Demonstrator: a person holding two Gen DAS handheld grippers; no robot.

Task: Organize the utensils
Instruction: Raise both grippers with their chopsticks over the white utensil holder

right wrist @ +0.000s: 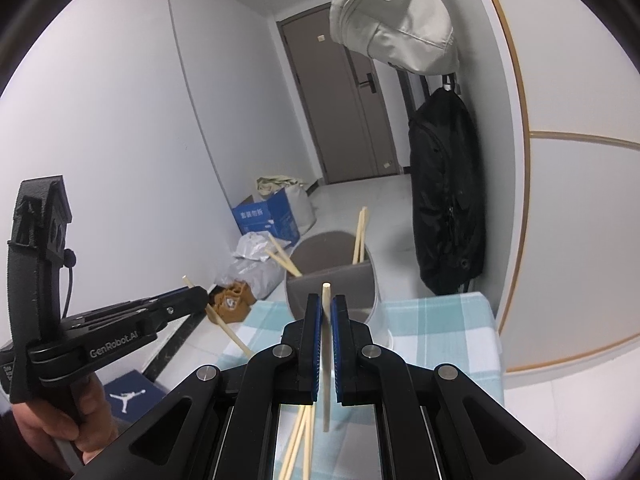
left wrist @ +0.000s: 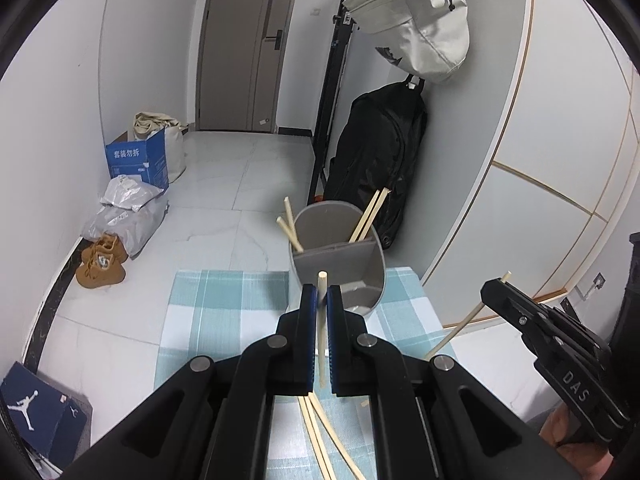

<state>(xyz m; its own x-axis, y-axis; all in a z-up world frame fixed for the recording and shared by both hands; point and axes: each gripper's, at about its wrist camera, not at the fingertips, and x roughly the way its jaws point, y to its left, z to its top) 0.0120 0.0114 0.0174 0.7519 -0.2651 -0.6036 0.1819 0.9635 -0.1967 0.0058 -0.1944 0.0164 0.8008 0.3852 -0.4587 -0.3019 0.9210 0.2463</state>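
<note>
A grey round utensil holder (left wrist: 340,258) with a divider stands at the far edge of a blue checked cloth (left wrist: 224,304); it also shows in the right wrist view (right wrist: 332,284). Several pale wooden chopsticks (left wrist: 370,216) lean in its back half. My left gripper (left wrist: 321,292) is shut on one upright chopstick (left wrist: 321,320) just in front of the holder. My right gripper (right wrist: 327,304) is shut on another chopstick (right wrist: 326,360), also near the holder. Loose chopsticks (left wrist: 320,436) lie on the cloth below the left gripper.
A black bag (left wrist: 376,160) and a white bag (left wrist: 416,20) hang on the right wall. On the floor at left lie a blue box (left wrist: 138,160), grey parcels (left wrist: 128,216), brown shoes (left wrist: 100,264) and a Jordan shoebox (left wrist: 36,412).
</note>
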